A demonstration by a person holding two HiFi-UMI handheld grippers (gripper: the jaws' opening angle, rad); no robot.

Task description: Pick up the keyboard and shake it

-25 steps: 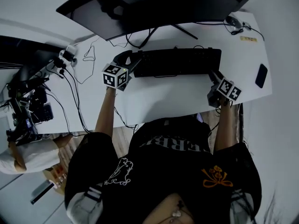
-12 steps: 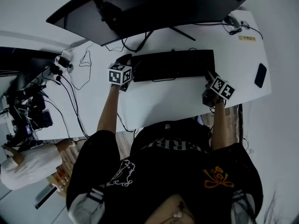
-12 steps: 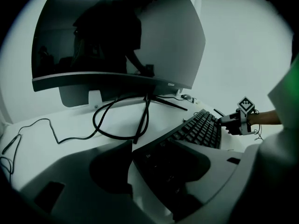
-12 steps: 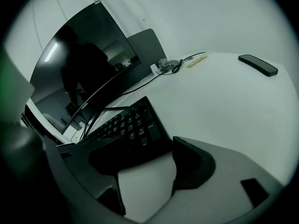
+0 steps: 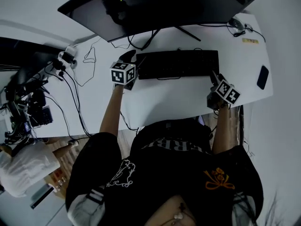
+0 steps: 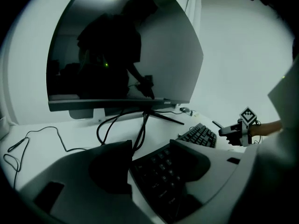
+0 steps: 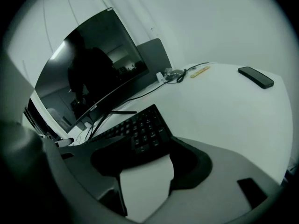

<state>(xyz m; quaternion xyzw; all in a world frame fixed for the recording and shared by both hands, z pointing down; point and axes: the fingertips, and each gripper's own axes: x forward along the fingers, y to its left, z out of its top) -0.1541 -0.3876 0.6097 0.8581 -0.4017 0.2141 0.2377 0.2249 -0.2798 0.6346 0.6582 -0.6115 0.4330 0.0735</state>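
A black keyboard lies flat on the white desk, in front of the monitor. My left gripper is at its left end. In the left gripper view the jaws stand wide, with the keyboard's end between them and a strip of desk showing beside it. My right gripper is at the right end. Its jaws have just been closing but remain open; the keyboard's corner lies at their tips, bare desk behind it.
A large curved monitor on a spread-leg stand is behind the keyboard, with cables trailing left. A phone and a mouse lie on the right. Electronics clutter sits off the desk's left edge.
My left gripper has moved in toward the keyboard's left end and sunk a little. The right gripper is in nearly the same place. The keyboard still lies on the desk.
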